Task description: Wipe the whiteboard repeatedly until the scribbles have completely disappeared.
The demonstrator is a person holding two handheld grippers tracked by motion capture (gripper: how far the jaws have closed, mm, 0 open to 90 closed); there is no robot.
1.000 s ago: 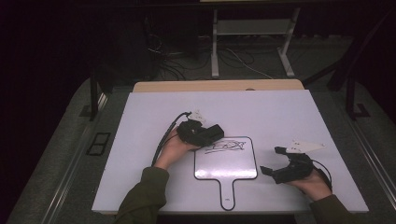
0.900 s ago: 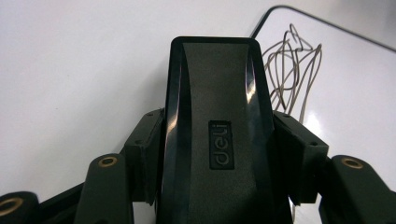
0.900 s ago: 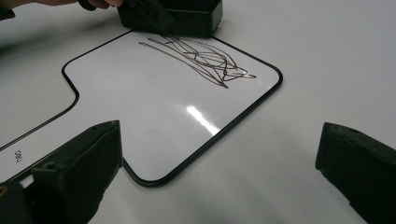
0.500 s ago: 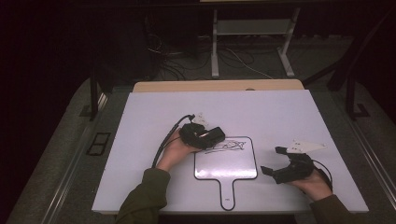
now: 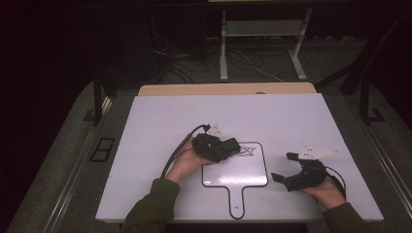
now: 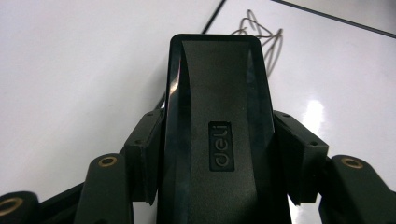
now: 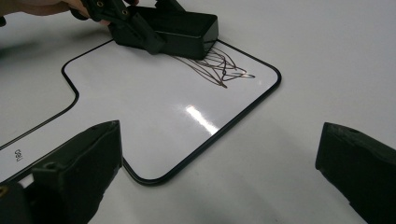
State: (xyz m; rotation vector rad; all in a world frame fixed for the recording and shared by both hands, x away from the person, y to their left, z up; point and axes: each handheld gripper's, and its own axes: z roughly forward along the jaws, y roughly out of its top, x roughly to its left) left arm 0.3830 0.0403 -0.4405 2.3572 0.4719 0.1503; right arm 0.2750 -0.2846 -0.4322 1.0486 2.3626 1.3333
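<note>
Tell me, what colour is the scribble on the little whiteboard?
Dark brownish-black, a tangle of thin lines, the scribble on the whiteboard shows best in the right gripper view.

One whiteboard [image 5: 241,170], one eraser [image 5: 226,147], seemingly one scribble [image 7: 217,65], two tongs

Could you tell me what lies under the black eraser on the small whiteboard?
The eraser, clamped in the left gripper, sits on the whiteboard over the scribble. Lines show beside it; any beneath are covered.

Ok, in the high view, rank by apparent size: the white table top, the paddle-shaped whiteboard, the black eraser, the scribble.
1. White table top
2. Paddle-shaped whiteboard with black rim
3. Black block eraser, held in the left gripper
4. Dark scribble, partly hidden, so ranked loosely against the eraser
</note>
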